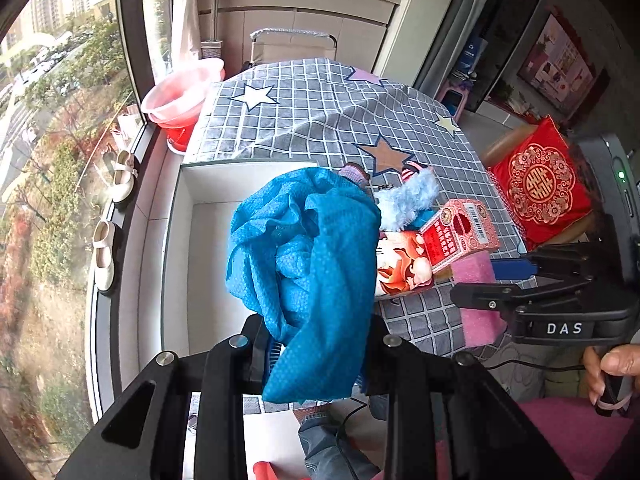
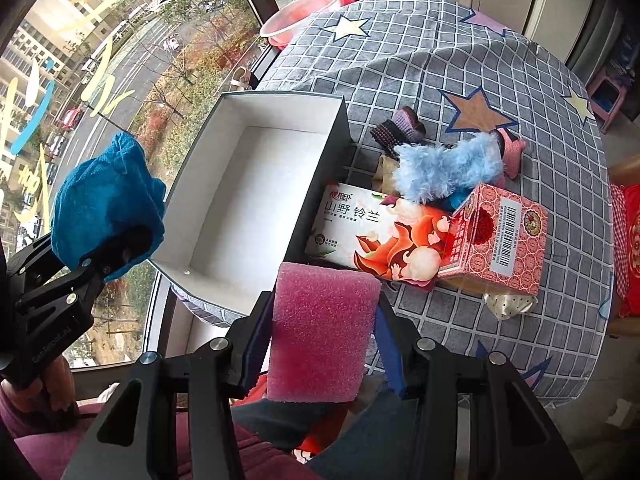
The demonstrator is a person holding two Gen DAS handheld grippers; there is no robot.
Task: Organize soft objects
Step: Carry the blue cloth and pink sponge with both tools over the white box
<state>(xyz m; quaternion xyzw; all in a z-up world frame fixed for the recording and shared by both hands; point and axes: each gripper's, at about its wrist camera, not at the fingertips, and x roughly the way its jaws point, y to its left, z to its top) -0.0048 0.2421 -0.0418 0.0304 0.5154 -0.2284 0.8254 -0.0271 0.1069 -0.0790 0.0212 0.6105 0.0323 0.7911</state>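
Gripping a bunched blue cloth (image 1: pixel 308 276), the left gripper (image 1: pixel 316 360) had its jaws closed tight on the fabric, which spilled up and forward over both fingers. From the right wrist view the same left gripper (image 2: pixel 116 256) sat off the table's window side, angled up and toward the box, cloth (image 2: pixel 106 204) balled at its tip, held in the air just beside the box's near-left corner, not inside it.

Right gripper (image 2: pixel 320 344) was clamped on a pink foam block (image 2: pixel 322 332); jaws part-closed to the block's width, blue pads pressed on both sides. Block stood upright between the fingers, above the near table edge, just in front of the white open box (image 2: pixel 224 216). In the left wrist view the right gripper (image 1: pixel 520 280) pointed left across the table's near edge, roughly level, with the person's hand (image 1: pixel 612 372) on its handle; pink foam (image 1: pixel 478 300) showed behind and below it.

White box interior showed nothing inside. To its right on the grid-and-star tablecloth (image 2: pixel 440 60): a tissue pack (image 2: pixel 372 232) lying flat against the box's wall, a red patterned carton (image 2: pixel 496 240) resting tilted on it, a fluffy light-blue item (image 2: pixel 444 168) behind those, and small knitted pieces (image 2: pixel 400 128) further back. Pink basin (image 2: pixel 300 12) sat at the far window side.
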